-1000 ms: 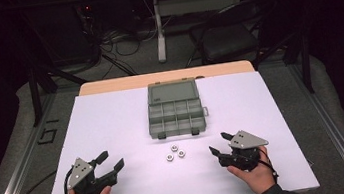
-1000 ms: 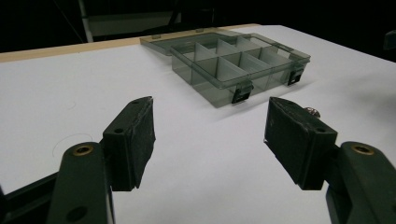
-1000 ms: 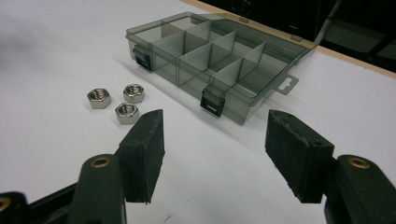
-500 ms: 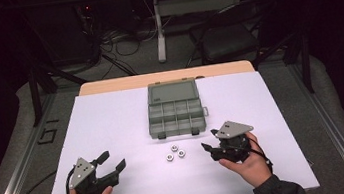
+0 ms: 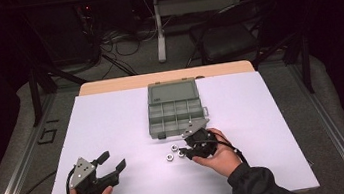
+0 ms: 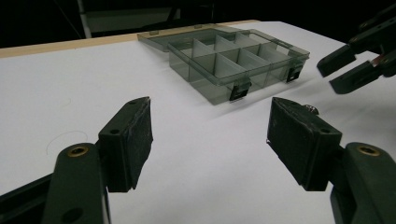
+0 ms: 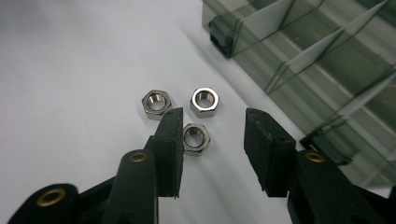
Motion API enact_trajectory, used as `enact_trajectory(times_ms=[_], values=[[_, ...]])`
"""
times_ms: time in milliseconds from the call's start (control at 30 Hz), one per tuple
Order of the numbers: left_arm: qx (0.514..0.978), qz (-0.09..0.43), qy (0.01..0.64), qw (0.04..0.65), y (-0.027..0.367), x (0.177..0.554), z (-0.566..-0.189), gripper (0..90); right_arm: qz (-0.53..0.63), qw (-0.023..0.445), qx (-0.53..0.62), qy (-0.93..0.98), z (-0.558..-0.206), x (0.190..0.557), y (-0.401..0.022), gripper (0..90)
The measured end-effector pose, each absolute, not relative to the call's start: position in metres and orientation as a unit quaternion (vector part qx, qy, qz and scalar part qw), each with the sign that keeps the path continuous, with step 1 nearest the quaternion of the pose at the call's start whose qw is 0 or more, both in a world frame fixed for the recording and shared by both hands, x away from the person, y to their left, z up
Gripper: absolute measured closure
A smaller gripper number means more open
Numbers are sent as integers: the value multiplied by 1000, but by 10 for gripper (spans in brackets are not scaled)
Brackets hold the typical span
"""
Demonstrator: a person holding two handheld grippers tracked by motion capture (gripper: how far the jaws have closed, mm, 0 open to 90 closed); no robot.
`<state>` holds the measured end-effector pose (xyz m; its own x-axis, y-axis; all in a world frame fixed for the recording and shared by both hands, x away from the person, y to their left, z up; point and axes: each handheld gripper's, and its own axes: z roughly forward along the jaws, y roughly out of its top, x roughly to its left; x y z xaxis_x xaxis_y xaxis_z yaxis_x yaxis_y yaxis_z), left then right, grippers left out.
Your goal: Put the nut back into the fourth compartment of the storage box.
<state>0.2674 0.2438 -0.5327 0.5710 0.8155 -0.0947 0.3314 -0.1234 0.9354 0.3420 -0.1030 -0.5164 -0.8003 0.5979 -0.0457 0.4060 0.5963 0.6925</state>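
Observation:
Three steel hex nuts (image 5: 174,148) lie on the white table in front of an open grey compartment box (image 5: 156,127). My right gripper (image 5: 183,151) hovers over them. Its jaws have just been closing and stand partly open. In the right gripper view (image 7: 214,126) the nearest nut (image 7: 196,138) lies between the jaws, close to the left pad (image 7: 172,149), with a gap to the other pad. The other two nuts (image 7: 156,102) lie just beyond the fingertips. My left gripper (image 5: 113,161) rests wide open at the lower left, with nothing in it (image 6: 210,107).
The box (image 6: 219,91) has several empty compartments and its lid (image 5: 172,92) folded back. The white sheet (image 5: 112,120) ends at a wooden strip at the back. The right gripper (image 6: 345,70) shows at the left gripper view's upper right. A chair and cables lie beyond the table.
My right gripper has moved left and away from the table's near edge, over the nuts, and its jaws have narrowed. The left gripper has stayed put.

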Motion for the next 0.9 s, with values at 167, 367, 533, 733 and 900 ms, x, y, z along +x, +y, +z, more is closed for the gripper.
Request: enact_trajectory(times_ms=[167,367,533,733,900], values=[[714,230,403,524,244,267,-533,312,337,104,283,892,-528,350,-95,613],[714,230,404,523,244,268,-533,312,327,91,275,900,-535,352,-91,623],[715,230,404,522,244,268,-533,313,320,84,274,903,-539,354,-88,650],[716,230,404,521,244,268,-533,312,313,80,275,906,-543,358,-88,672],[716,230,405,520,245,268,-534,313,307,77,272,908,-546,359,-86,700]])
